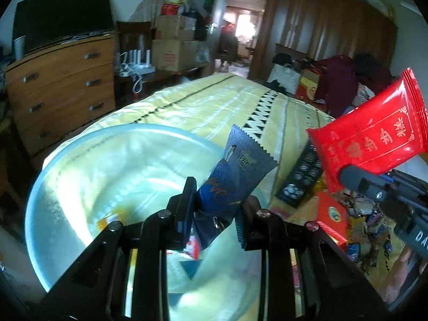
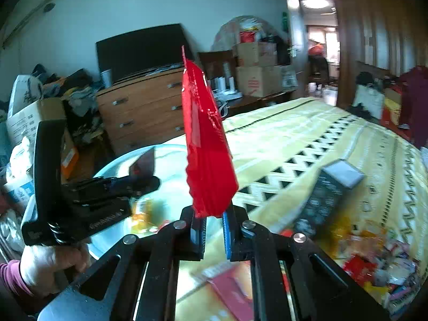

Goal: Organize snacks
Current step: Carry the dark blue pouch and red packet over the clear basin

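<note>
My left gripper (image 1: 214, 214) is shut on a dark blue snack packet (image 1: 238, 176) and holds it over a clear plastic bowl (image 1: 80, 165) on the bed. A small orange snack (image 1: 107, 220) lies in the bowl. My right gripper (image 2: 212, 224) is shut on a red snack packet (image 2: 206, 149), held upright and edge-on; the same packet shows in the left wrist view (image 1: 371, 136) at the right. The left gripper (image 2: 144, 184) shows in the right wrist view over the bowl (image 2: 171, 160).
A yellow patterned bedspread (image 1: 214, 101) covers the bed. A black box (image 1: 302, 179) and a pile of mixed snacks (image 1: 358, 222) with a red box (image 1: 333, 214) lie to the right. A wooden dresser (image 1: 61, 85) and cartons (image 1: 174, 50) stand behind.
</note>
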A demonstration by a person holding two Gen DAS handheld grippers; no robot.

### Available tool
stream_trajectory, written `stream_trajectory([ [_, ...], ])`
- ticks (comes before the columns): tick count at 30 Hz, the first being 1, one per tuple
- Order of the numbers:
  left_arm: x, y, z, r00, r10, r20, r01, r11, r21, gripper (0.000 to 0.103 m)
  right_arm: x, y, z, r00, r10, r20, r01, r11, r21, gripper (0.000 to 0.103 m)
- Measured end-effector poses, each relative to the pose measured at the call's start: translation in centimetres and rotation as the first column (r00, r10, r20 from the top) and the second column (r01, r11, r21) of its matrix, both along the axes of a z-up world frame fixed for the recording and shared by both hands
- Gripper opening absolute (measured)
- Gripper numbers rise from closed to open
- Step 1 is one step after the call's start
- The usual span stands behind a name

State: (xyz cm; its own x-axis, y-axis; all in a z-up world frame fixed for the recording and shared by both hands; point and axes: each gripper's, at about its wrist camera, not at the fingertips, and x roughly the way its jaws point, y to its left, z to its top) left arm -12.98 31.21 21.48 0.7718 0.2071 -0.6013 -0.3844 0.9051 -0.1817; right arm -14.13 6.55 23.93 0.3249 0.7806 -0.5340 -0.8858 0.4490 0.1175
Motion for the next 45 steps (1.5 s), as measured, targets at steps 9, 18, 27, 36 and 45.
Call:
stream_trajectory([
  [9,-0.8,3.0,-1.2,0.998,0.05,-0.025,-0.051,0.998,-0.04,0.027,-2.0,5.9,-2.2,0.996,0.082,-0.046,-0.085,0.995,-0.052,0.012],
  [18,-1.4,4.3,-1.7,0.998,0.053,-0.039,-0.055,0.997,-0.061,0.027,-1.1,6.7,-3.3,0.993,0.087,-0.074,-0.093,0.993,-0.073,0.012],
  [27,-1.2,4.8,-1.9,0.997,0.057,-0.052,-0.06,0.996,-0.07,0.027,-1.4,7.2,-3.3,0.992,0.095,-0.08,-0.102,0.992,-0.079,0.012],
  [36,-1.0,5.2,-2.2,0.996,0.059,-0.061,-0.064,0.995,-0.076,0.027,-1.2,7.4,-3.6,0.991,0.104,-0.088,-0.111,0.99,-0.083,0.012],
  [45,-1.0,5.4,-2.5,0.996,0.059,-0.066,-0.064,0.995,-0.079,0.027,-1.1,7.5,-3.8,0.99,0.104,-0.093,-0.112,0.99,-0.086,0.012],
])
